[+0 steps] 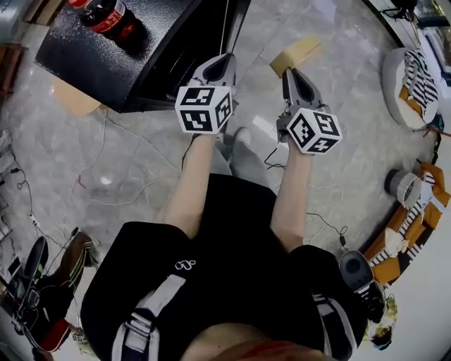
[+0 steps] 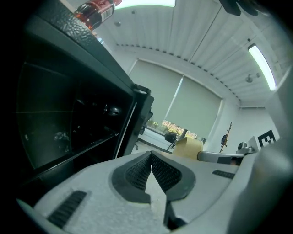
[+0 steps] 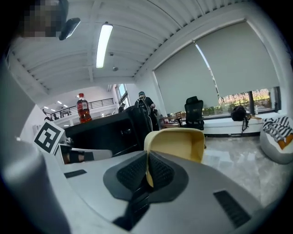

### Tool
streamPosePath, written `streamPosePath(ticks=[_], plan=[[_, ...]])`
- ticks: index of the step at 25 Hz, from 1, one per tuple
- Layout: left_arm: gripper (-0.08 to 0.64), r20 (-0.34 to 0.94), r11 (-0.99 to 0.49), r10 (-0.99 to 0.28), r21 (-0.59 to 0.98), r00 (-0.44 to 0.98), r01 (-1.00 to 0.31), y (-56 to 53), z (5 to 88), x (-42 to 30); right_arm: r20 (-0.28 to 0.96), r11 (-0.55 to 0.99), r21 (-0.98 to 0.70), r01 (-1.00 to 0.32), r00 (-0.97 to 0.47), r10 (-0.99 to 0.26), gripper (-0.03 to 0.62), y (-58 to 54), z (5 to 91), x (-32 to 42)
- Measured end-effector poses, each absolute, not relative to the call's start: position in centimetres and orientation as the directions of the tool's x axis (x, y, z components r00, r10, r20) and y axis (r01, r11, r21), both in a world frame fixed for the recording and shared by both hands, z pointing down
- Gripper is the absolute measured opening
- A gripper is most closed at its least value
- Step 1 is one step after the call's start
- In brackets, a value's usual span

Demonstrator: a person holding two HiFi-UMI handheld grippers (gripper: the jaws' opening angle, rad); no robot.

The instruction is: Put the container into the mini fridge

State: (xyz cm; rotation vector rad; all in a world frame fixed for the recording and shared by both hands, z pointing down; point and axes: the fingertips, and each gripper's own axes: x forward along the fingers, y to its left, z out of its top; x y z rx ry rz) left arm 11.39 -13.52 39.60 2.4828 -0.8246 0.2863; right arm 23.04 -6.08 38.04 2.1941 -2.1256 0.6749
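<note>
The right claw (image 1: 291, 70) is clenched on the container (image 1: 297, 54), a pale yellow open box. Its pads pinch one thin wall near the rim, and in the right gripper view the container (image 3: 179, 142) juts out beyond the right claw (image 3: 147, 157) with its open side turned toward the camera. It is held above the floor (image 1: 331, 42), outside the fridge (image 1: 91, 53) and to the right of it.

The left claw (image 1: 220, 63) is clenched on nothing. In its own view the ribbed pads of the left claw (image 2: 151, 159) meet with only a hairline between them. It sits just in front of the fridge's open front, close beside the right claw (the two marker cubes are nearly level in the head view).

The fridge (image 2: 64, 119) is black, its door (image 2: 138, 114) swung open, and a shelf shows inside the dark interior. A bottle (image 1: 106, 17) with a red label stands upright on the fridge's top, seen also from the right gripper view (image 3: 83, 109).
</note>
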Motion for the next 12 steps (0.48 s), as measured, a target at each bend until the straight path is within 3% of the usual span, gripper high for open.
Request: streamPosePath(ticks=[12], plan=[[0.006,0.496,-0.486,-0.581,0.425,0.646,-0.764,-11.9,49.1,5.0,0.493,0.110,-0.248,-0.962,-0.224,-0.841,0.017,-7.9,47.6,16.9]])
